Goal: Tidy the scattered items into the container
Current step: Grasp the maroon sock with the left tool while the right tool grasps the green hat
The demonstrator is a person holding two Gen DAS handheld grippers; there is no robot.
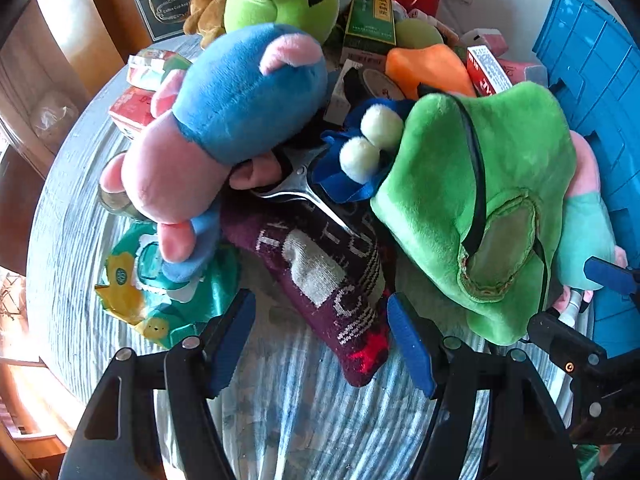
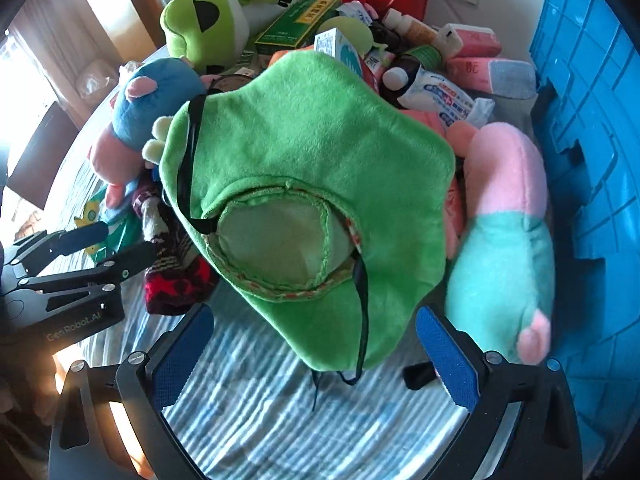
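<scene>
Nearest the lens in the left wrist view, the left gripper (image 1: 320, 340) stands with its blue pads apart and nothing between them, straddling the toe end of a maroon patterned sock (image 1: 332, 280) that lies on the striped cloth (image 1: 280, 400). Left of the sock sits a teal snack packet (image 1: 160, 292), and above it a blue-and-pink plush (image 1: 224, 120) leans over a metal utensil (image 1: 296, 188); a small blue toy with white eyes (image 1: 360, 152) is wedged just beside that. Further right, a floppy green plush (image 2: 304, 184) covers the middle of the heap, and the right gripper (image 2: 316, 356) hangs over its near edge with jaws wide and empty. A pink-and-mint plush (image 2: 504, 240) lies against the blue container (image 2: 592, 160) at the far right edge. Behind, a lime frog plush (image 2: 208, 24), a green carton (image 2: 296, 20), bottles and pink packs are piled together. Judging by this, the tidying has barely begun: everything seen lies outside the container, whose inside is hidden. The crowding is the obstacle, since the toys overlap and the green plush's dark straps (image 2: 188, 168) could drag neighbours along.
</scene>
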